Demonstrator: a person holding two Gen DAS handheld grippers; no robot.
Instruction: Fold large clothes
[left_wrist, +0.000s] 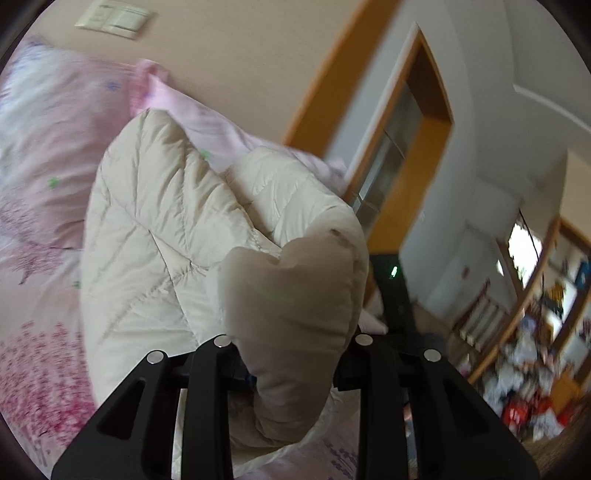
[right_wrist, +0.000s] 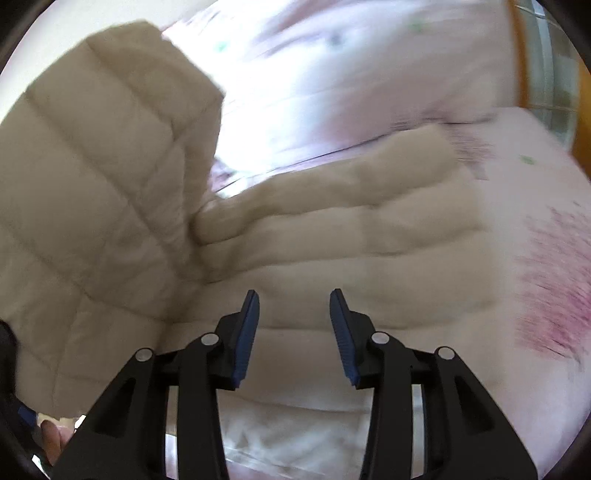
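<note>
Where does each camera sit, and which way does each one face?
Left wrist: on the left gripper, which is shut on a raised fold of the cream jacket; beyond lie the pink bedding and a doorway.
Right wrist: on the right gripper, open, angled down at the jacket on the bed.
Shared: jacket and bedding.

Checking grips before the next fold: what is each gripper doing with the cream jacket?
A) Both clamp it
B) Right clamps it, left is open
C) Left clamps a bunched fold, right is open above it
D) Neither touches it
C: in the left wrist view the left gripper is shut on a bunched fold of the jacket, while the right gripper has open jaws with nothing between them.
</note>
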